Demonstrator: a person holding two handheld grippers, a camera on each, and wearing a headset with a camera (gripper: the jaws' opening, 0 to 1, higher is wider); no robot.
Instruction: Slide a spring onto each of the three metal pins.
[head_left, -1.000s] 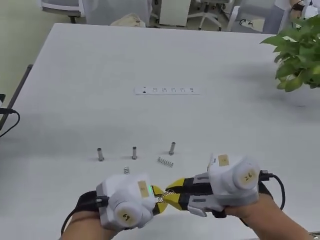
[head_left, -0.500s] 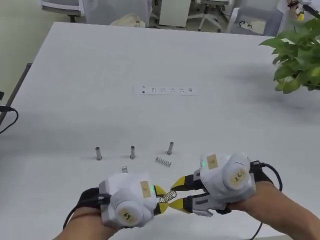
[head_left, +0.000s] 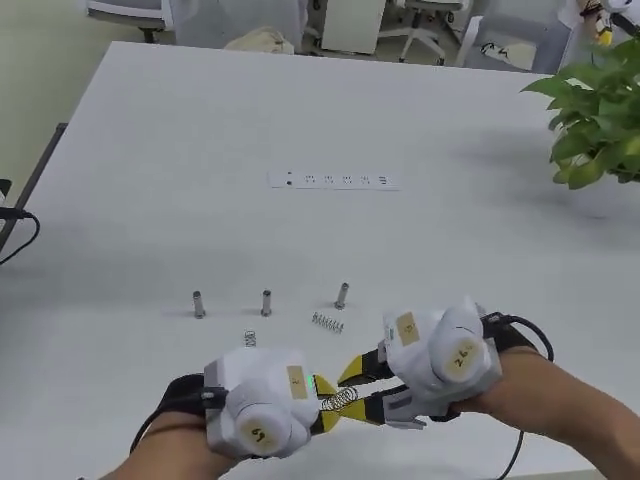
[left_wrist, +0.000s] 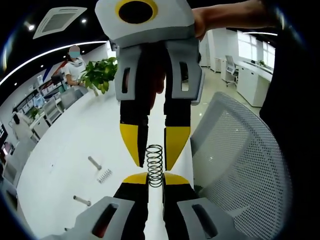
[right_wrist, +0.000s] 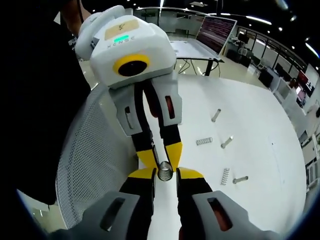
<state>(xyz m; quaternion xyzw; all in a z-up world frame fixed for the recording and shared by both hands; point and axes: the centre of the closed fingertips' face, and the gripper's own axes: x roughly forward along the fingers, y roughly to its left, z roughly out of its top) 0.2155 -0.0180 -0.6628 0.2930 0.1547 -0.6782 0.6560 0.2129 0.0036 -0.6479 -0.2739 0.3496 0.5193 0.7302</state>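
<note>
Near the front edge of the tabletop, the left gripper and right gripper meet tip to tip, held just above the surface. Between them is a spring. From the left gripper view, the left fingers are closed on the spring's lower end, and the spring stands up out of them. The right fingers sit on either side of its upper coils, very close to the wire, but I cannot tell whether they press on it. From the right gripper view the spring shows end-on as a small ring between the yellow tips.

Farther up the tabletop, three pins stand upright in a row and well apart: the left pin, middle pin and right pin. All three are bare. A second spring lies on its side just in front of the right pin. A third spring rests near the middle pin, slightly to its left.

Beyond the pins a white power strip lies flat, and a leafy plant stands at the far right. A mesh chair shows below the grippers in the left gripper view
</note>
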